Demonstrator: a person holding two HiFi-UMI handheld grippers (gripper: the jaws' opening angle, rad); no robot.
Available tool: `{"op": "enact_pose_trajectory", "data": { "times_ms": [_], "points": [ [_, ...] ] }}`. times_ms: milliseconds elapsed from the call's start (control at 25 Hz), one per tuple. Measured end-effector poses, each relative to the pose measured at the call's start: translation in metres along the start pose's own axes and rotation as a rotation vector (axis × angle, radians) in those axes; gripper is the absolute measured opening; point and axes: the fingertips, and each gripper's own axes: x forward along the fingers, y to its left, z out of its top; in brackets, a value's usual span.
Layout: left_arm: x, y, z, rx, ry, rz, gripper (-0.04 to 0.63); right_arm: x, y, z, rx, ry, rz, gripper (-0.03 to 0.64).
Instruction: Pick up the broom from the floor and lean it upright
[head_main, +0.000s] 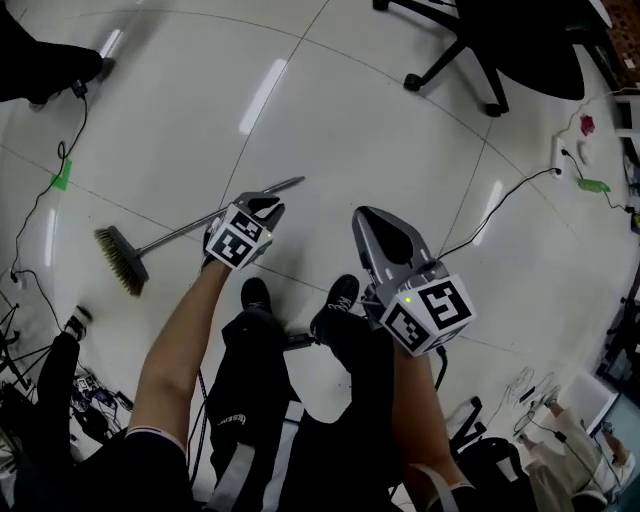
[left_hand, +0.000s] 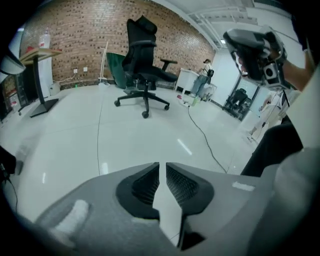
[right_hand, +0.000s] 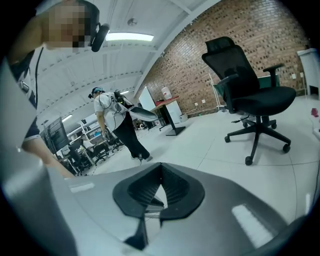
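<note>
The broom (head_main: 180, 234) is found lying flat on the floor (head_main: 330, 120), its brush head (head_main: 122, 260) toward the left edge of the head view and its handle running up and to the right. The left gripper (head_main: 262, 205) is seen over the upper part of that handle; whether contact has been made cannot be told from above. In the left gripper view its jaws are noted as parted by only a narrow slit, with bare floor showing through and nothing between them. The right gripper (head_main: 365, 218) is held apart from the broom, to the right, and its own view shows the jaw tips meeting with nothing held. The step in hand is judged to be the reach for the handle; no lift has been made. For a sound pick-up, the left jaws should be widened beyond the thickness of the handle, set square across it and lowered until the handle lies between the ribbed pads before closing. A grip toward the free end is judged likely to let the brush head drag and swing; support from the right gripper nearer the head is recommended.
</note>
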Motion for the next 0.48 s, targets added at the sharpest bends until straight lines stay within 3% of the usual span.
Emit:
{"op": "enact_pose_trajectory", "data": {
  "times_ms": [280,480],
  "points": [
    [0.122,0.056,-0.071,0.068,0.125,-0.005,0.080,0.055,-0.067,-0.065,0.021,-0.011,-0.036,0.003],
    [0.181,0.076,-0.118,0.067,0.218,-0.026,0.109,0.075,-0.106,-0.104,0.070,-0.018,-0.071,0.003]
  ]
}}
